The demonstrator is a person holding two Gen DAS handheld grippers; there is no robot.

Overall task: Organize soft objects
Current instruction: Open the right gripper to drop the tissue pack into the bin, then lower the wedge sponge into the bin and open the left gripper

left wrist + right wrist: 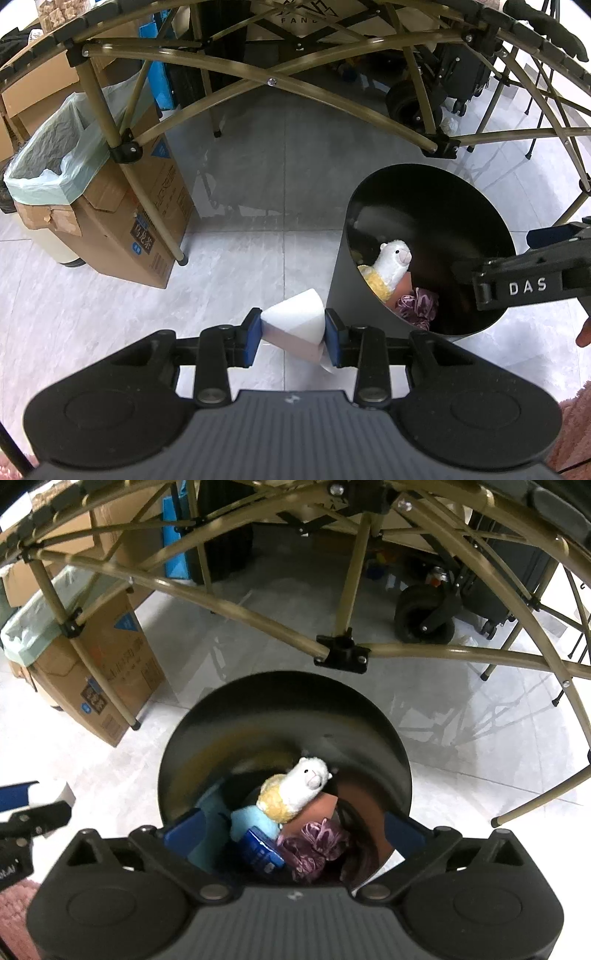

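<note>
Left tongs (293, 334) are pinching a foam block (295, 321) beside the bin (341, 280); right tongs (295, 834) are gaping empty over it. We are risking a floor drop if released short of the rim.

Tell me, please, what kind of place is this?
Probably an indoor storage or workroom: a tiled floor, a folding table frame, cardboard boxes, and a black bin of soft toys.

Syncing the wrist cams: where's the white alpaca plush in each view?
Left wrist: alpaca plush sits right of centre, inside the black bin, right of the foam piece in the left claw.
Right wrist: alpaca plush sits at centre, inside the same bin, just above the open right claw.
Shared landmark: purple scrunchie below the plush.
</note>
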